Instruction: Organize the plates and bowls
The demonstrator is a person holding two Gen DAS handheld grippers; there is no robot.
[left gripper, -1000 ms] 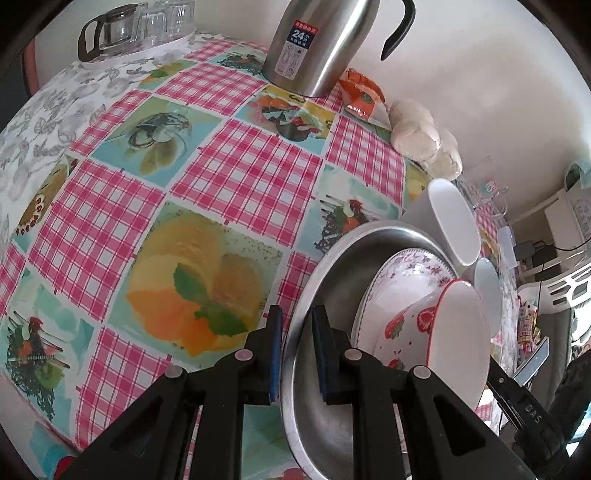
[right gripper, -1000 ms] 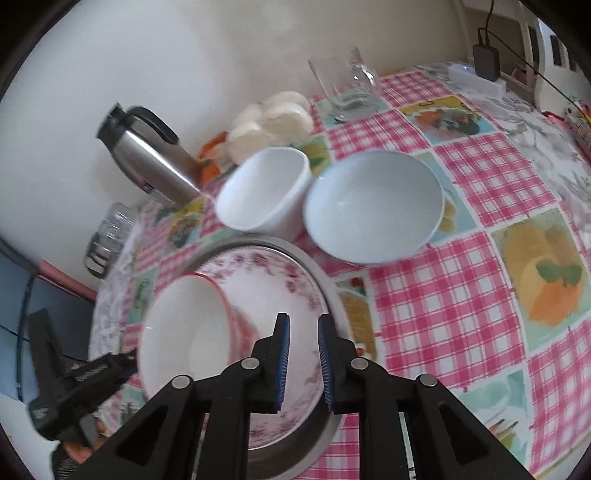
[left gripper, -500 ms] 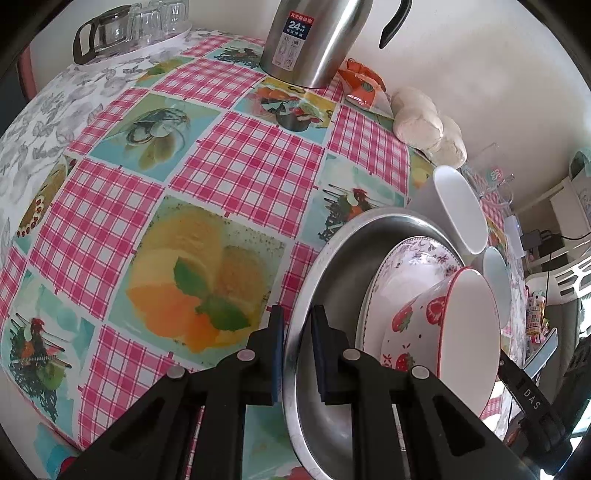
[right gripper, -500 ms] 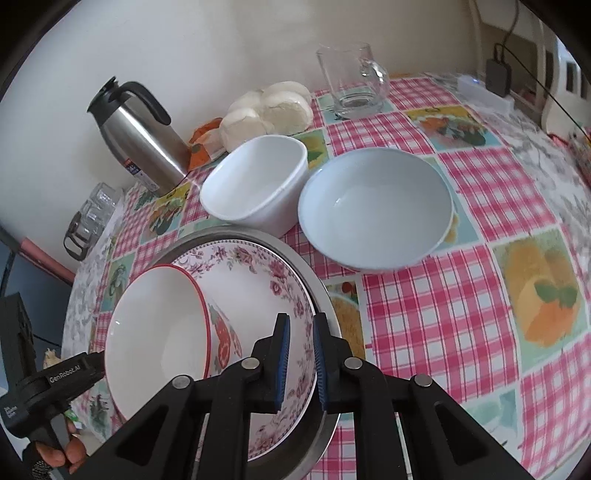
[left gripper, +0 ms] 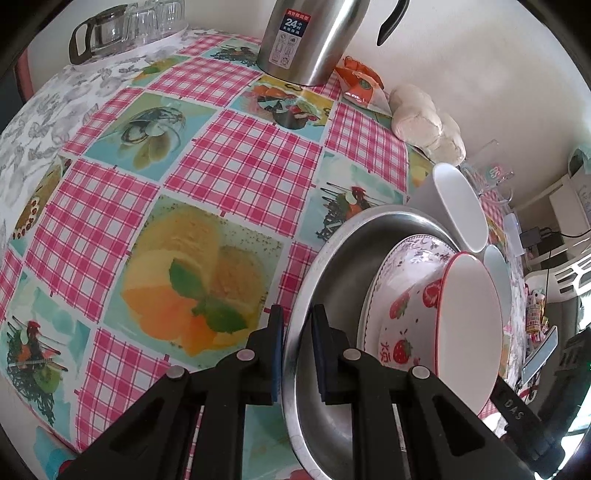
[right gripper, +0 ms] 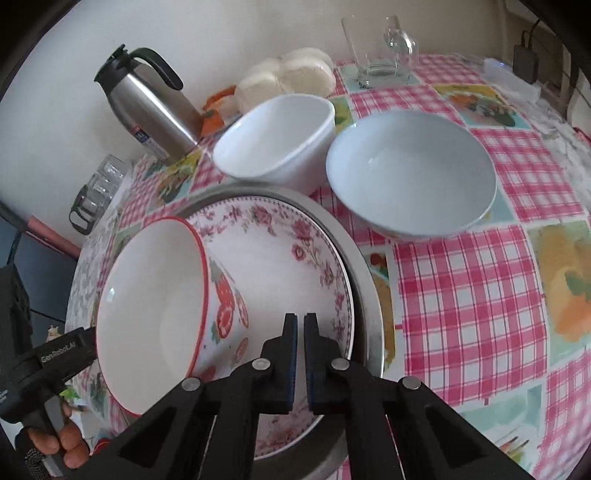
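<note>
A steel basin (left gripper: 332, 258) (right gripper: 364, 266) holds a floral plate (right gripper: 288, 266) (left gripper: 402, 266) with a strawberry bowl (right gripper: 155, 295) (left gripper: 461, 317) tilted on it. My left gripper (left gripper: 297, 325) is shut on the basin's near rim, one finger either side. My right gripper (right gripper: 300, 332) is shut on the floral plate's near edge. A square white bowl (right gripper: 277, 136) (left gripper: 458, 206) and a round pale bowl (right gripper: 410, 170) (left gripper: 496, 273) stand on the table behind the basin.
A steel thermos (left gripper: 310, 37) (right gripper: 147, 99) stands at the back by the wall, with an orange packet (left gripper: 360, 86) and white buns (left gripper: 424, 122) (right gripper: 288, 77) beside it. A glass mug (right gripper: 380, 48) and a glass pot (left gripper: 99, 33) stand farther off.
The right gripper's fingers closed further on the floral plate's edge and the right view moved in closer. The left gripper stayed clamped on the basin rim.
</note>
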